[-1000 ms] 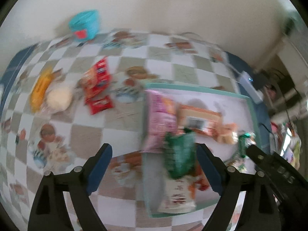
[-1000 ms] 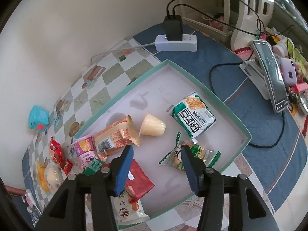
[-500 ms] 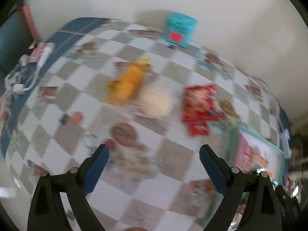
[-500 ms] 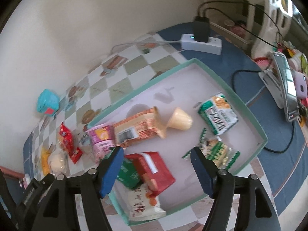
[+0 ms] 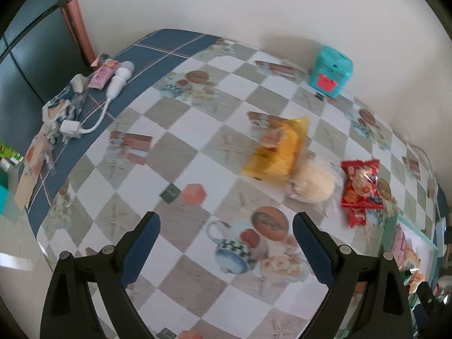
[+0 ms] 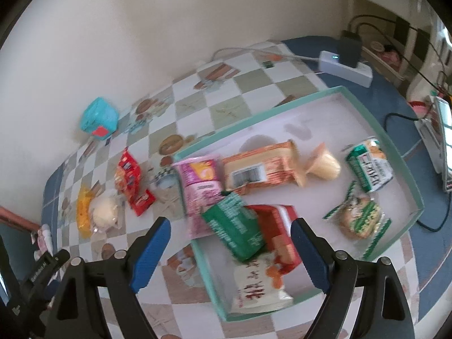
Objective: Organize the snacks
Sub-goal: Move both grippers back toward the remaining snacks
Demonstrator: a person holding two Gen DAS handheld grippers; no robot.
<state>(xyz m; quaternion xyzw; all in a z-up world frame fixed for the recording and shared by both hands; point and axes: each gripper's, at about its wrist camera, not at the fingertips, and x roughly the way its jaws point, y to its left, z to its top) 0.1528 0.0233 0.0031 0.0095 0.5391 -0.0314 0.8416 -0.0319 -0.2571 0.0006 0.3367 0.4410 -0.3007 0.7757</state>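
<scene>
My left gripper (image 5: 226, 234) is open and empty above the checked tablecloth. Ahead of it lie a yellow snack pack (image 5: 278, 149), a pale round bun in clear wrap (image 5: 315, 182) and red snack packs (image 5: 361, 186). My right gripper (image 6: 230, 240) is open and empty over the front left of the teal-rimmed tray (image 6: 254, 125). The tray holds a green pack (image 6: 237, 230), a red pack (image 6: 278, 223), a pink pack (image 6: 200, 180), an orange pack (image 6: 260, 169), a jelly cup (image 6: 325, 165) and several more snacks. The yellow pack (image 6: 82, 212), bun (image 6: 105, 212) and red packs (image 6: 130, 175) lie left of the tray.
A teal tin (image 5: 330, 72) stands by the wall at the back. A white charger and cable (image 5: 93, 113) lie at the table's left edge. A power strip (image 6: 344, 66) with cords and a phone stand (image 6: 440, 141) sit right of the tray.
My left gripper has swung left, away from the tray, to face the loose snacks on the tablecloth. My right gripper has drawn back and left over the tray and opened wider.
</scene>
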